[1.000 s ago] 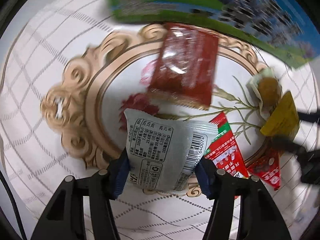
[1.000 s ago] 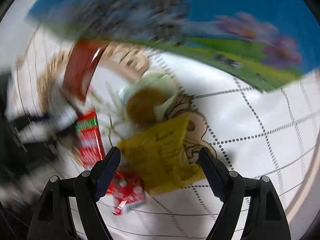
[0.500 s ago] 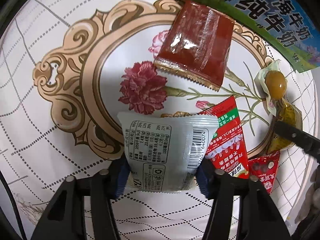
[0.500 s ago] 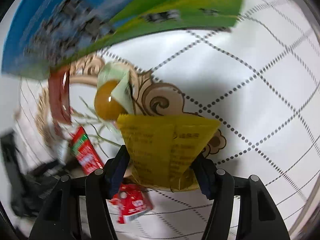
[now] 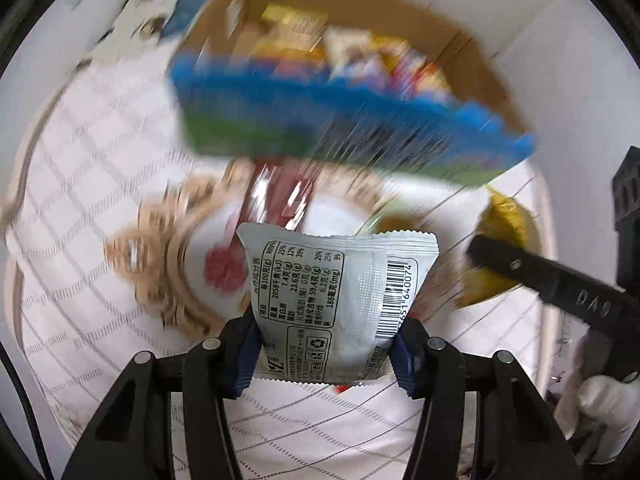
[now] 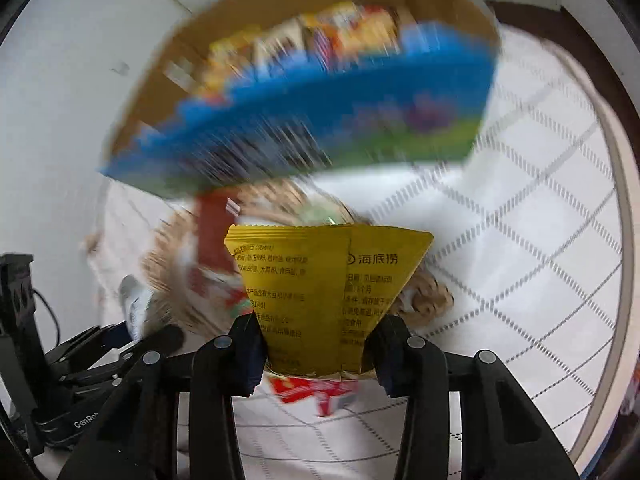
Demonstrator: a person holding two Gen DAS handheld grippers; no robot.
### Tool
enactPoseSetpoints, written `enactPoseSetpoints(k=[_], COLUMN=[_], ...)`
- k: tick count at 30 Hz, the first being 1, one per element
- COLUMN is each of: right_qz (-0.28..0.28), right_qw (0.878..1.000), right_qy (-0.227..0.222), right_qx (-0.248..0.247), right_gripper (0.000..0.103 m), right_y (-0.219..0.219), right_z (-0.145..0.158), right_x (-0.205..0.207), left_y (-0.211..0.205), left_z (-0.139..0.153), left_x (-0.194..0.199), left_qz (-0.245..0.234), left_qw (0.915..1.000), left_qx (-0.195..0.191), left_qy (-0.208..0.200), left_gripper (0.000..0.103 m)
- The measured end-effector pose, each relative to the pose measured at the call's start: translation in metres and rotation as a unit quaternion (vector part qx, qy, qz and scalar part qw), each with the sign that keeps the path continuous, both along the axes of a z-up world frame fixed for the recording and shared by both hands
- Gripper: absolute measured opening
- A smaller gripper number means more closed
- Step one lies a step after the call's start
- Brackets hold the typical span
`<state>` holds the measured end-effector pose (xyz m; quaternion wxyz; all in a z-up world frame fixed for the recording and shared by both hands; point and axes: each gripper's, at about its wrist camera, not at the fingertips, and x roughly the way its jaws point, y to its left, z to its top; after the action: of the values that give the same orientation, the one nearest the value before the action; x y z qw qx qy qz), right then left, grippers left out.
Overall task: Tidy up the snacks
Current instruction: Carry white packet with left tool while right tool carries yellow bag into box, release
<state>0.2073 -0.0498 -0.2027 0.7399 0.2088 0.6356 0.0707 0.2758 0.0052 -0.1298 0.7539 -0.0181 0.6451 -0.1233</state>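
1. Left wrist view showed one left claw (image 5: 326,354) clenched on one grey-white snack packet (image 5: 336,300), its blue pads pressed against the packet's lower sides.
2. Right wrist view showed one right claw (image 6: 318,354) gripping one yellow snack packet (image 6: 320,292) by its narrow lower end; its jaws had just been closing, with that packet between them.
3. One cardboard box (image 5: 476,56) with a blue and green front stood ahead, holding several colourful packets, too blurred to count.
4. On the tabletop (image 6: 520,280) lay one dark red packet (image 5: 280,196) and one red-and-white sachet (image 6: 312,392), the sachet just below the yellow packet in view.
5. Bare gridded cloth lay open to the right of the yellow packet, out to the tabletop's curved rim; the box's front edge hung close above both held packets in each view.
6. Compared with a second before, both packets were off the tabletop and the box's open top had come into sight; the right claw had narrowed onto its packet.
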Motion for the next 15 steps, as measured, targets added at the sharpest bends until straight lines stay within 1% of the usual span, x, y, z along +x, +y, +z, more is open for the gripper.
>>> enactPoseSetpoints(k=[1,2,3,4,5,6,7,8,10,11,13,15], right_qz=[0.000,0.000,-0.001,-0.001,0.000,-0.003,-0.003,-0.003,-0.004,-0.004,-0.004,-0.006], right_qw=[1.000,1.000,0.999,0.999,0.998,0.998,0.997,0.996,0.996,0.995,0.995,0.995], right_qy=[-0.010,-0.021,-0.039,-0.047,-0.057,-0.068,-0.075,-0.082,-0.085,-0.081,-0.070,-0.056], right_qx=[0.006,0.010,0.013,0.014,0.013,0.008,-0.003,-0.019,-0.041,-0.050,-0.069,-0.082], right_gripper=[0.046,0.046,0.046,0.046,0.046,0.046,0.046,0.046,0.046,0.046,0.046,0.046], right_y=[-0.006,-0.027,-0.030,-0.048,-0.054,-0.064,-0.045,-0.050,-0.061,-0.062,-0.071,-0.078], right_z=[0.016,0.034,0.052,0.067,0.081,0.096,0.098,0.105,0.110,0.108,0.100,0.091], right_x=[0.012,0.023,0.030,0.036,0.044,0.052,0.064,0.077,0.107,0.122,0.155,0.178], left_y=[0.000,-0.001,0.000,-0.006,-0.005,0.008,0.009,0.007,0.010,0.021,0.027,0.035], left_z=[0.011,0.022,0.029,0.042,0.051,0.061,0.067,0.069,0.061,0.054,0.038,0.019], left_x=[0.010,0.023,0.033,0.048,0.060,0.070,0.084,0.101,0.134,0.142,0.167,0.192], left_qz=[-0.004,-0.007,-0.011,-0.016,-0.017,-0.018,-0.018,-0.016,-0.012,-0.010,-0.005,0.001], left_qw=[0.9999,0.9997,0.9995,0.9991,0.9989,0.9987,0.9985,0.9985,0.9987,0.9988,0.9989,0.9980], left_qx=[-0.008,-0.016,-0.019,-0.017,-0.015,-0.013,-0.005,0.005,0.021,0.028,0.042,0.063], left_qy=[-0.008,-0.017,-0.024,-0.035,-0.041,-0.047,-0.051,-0.053,-0.045,-0.039,-0.021,-0.009], left_gripper=[0.052,0.052,0.052,0.052,0.052,0.052,0.052,0.052,0.053,0.053,0.053,0.053])
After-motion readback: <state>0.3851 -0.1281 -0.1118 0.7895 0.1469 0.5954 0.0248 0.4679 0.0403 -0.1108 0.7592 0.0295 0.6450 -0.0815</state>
